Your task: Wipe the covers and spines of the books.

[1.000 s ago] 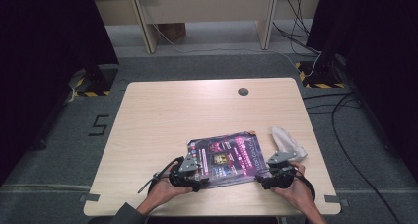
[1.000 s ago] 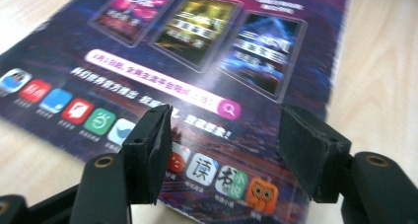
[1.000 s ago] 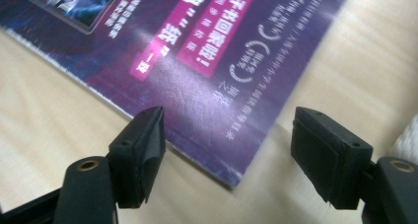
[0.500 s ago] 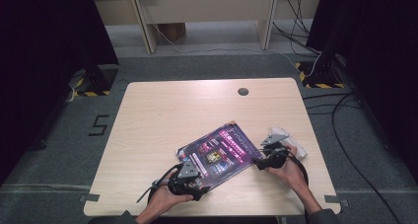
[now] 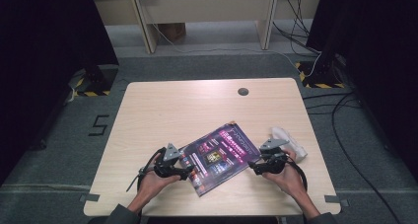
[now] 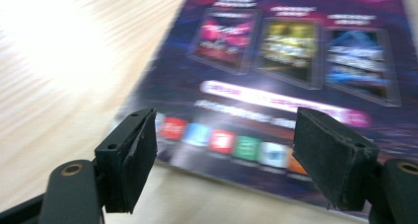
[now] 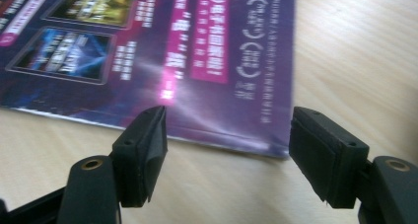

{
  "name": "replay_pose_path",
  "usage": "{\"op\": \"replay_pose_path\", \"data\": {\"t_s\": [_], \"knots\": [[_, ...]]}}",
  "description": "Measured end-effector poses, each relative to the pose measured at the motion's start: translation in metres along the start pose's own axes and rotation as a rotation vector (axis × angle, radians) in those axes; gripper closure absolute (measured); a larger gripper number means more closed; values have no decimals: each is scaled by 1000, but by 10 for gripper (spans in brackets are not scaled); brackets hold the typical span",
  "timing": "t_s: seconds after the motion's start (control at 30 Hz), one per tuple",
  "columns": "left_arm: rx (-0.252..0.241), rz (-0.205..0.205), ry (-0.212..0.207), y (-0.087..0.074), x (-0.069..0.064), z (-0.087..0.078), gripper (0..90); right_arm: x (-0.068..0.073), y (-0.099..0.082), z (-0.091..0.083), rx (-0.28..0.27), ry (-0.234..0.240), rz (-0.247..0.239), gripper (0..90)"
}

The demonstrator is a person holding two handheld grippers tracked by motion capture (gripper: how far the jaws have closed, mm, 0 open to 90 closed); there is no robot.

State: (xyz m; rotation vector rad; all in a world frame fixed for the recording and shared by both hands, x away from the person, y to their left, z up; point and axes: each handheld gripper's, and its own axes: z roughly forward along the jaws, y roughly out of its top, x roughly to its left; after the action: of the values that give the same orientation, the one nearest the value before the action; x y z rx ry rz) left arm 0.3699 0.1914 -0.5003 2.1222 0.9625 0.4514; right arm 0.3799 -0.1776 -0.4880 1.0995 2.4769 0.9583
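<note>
Magazine [image 5: 218, 156] swung askew (print blurred), both grippers' jaws apart, left [image 5: 189, 173] just widened.

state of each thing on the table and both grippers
magazine: closed, flat on the table, turned askew, gripped by neither gripper
white cloth: crumpled, by the table's right edge, behind the right gripper
left gripper: jaws have just been opening, apart at the magazine's edge, not pressing it
right gripper: open, jaws short of the magazine's corner
table: bare wood on the far half
</note>
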Motion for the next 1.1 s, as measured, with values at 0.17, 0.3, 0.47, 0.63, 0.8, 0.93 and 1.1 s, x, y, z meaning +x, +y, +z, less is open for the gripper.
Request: {"op": "replay_pose_path", "data": {"t_s": [0.17, 0.3, 0.47, 0.63, 0.8, 0.93, 1.1], "knots": [[8, -11, 32, 3, 17, 7, 248, 10, -3, 2, 2, 27, -9, 316], [34, 1, 18, 4, 24, 14, 263, 12, -2, 3, -5, 26, -7, 316], [26, -29, -35, 3, 28, 20, 273, 14, -4, 6, 0, 19, -3, 316], [41, -17, -36, 1, 24, 15, 296, 13, -3, 7, -4, 7, 7, 316], [63, -43, -28, -5, 12, 5, 333, 10, -4, 7, -10, 5, 27, 316], [69, -48, -25, -11, 2, -3, 363, 8, -6, 4, -15, 9, 54, 338], [78, -56, -37, -17, -10, -12, 380, 8, -9, 7, 2, 10, 53, 354]]}}
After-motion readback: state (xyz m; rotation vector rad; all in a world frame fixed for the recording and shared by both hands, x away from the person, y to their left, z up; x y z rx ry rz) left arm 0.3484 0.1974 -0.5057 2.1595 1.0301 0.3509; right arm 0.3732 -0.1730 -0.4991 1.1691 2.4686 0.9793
